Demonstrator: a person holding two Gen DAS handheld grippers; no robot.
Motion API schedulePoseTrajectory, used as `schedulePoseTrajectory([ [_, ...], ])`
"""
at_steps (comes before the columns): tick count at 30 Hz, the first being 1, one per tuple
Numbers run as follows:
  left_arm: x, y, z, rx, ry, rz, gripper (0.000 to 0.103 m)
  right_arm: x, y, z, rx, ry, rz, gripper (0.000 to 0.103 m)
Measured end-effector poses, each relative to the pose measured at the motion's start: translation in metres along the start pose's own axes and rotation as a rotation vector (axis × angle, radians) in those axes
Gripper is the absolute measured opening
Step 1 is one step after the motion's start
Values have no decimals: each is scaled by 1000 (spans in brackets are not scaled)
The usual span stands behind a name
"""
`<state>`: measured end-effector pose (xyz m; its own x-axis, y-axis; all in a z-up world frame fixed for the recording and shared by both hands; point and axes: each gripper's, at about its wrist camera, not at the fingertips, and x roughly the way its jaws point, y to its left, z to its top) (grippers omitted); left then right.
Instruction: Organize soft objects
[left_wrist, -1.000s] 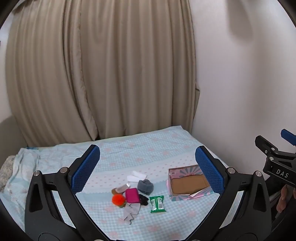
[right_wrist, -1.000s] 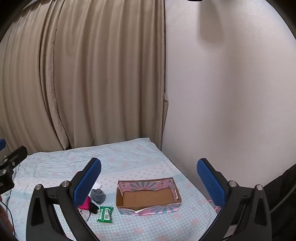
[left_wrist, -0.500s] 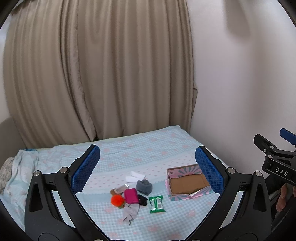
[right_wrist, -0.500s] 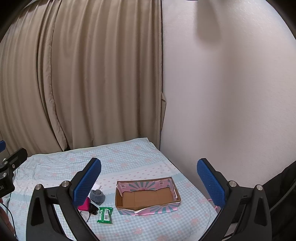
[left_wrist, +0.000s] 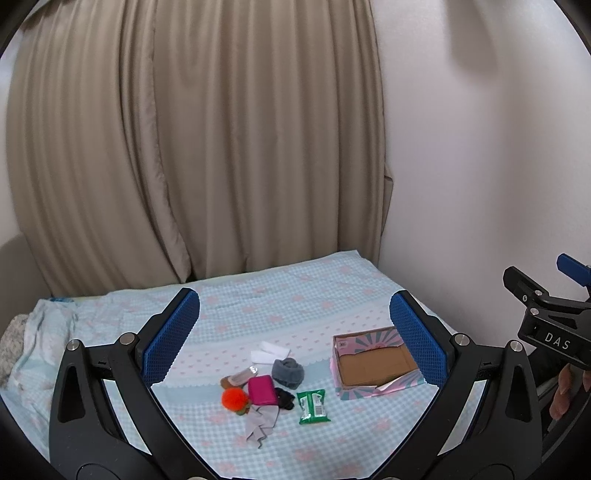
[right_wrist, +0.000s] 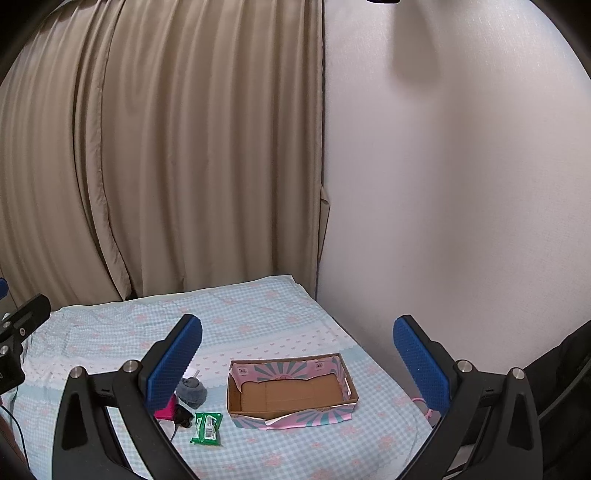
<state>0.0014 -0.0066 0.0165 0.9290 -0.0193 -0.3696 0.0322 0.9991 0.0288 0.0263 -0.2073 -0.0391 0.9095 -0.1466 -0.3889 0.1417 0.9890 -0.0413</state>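
A cluster of small items lies on the blue checked bed sheet (left_wrist: 295, 295): an orange pompom (left_wrist: 233, 399), a magenta pouch (left_wrist: 261, 389), a grey rolled sock (left_wrist: 287, 372), a black item (left_wrist: 285, 398), a grey cloth (left_wrist: 262, 424), white folded pieces (left_wrist: 269, 352) and a green packet (left_wrist: 313, 406). An open pink patterned cardboard box (left_wrist: 375, 363) sits empty to their right, also in the right wrist view (right_wrist: 291, 393). My left gripper (left_wrist: 295, 328) is open, held above and short of the cluster. My right gripper (right_wrist: 297, 354) is open and empty, above the box.
A beige curtain (left_wrist: 203, 147) hangs behind the bed, and a white wall (right_wrist: 461, 184) borders its right side. Bunched bedding (left_wrist: 22, 343) lies at the far left. A pink item (right_wrist: 424, 406) sits at the bed's right edge.
Both grippers have tilted slightly, so the bed sits a little lower in view. Nothing on the bed has moved.
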Motion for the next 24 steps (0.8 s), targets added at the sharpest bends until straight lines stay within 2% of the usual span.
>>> schedulePoseTrajectory([
  [24, -1, -5, -3, 0, -5, 0, 102, 8, 0, -5, -3, -15, 4, 103],
])
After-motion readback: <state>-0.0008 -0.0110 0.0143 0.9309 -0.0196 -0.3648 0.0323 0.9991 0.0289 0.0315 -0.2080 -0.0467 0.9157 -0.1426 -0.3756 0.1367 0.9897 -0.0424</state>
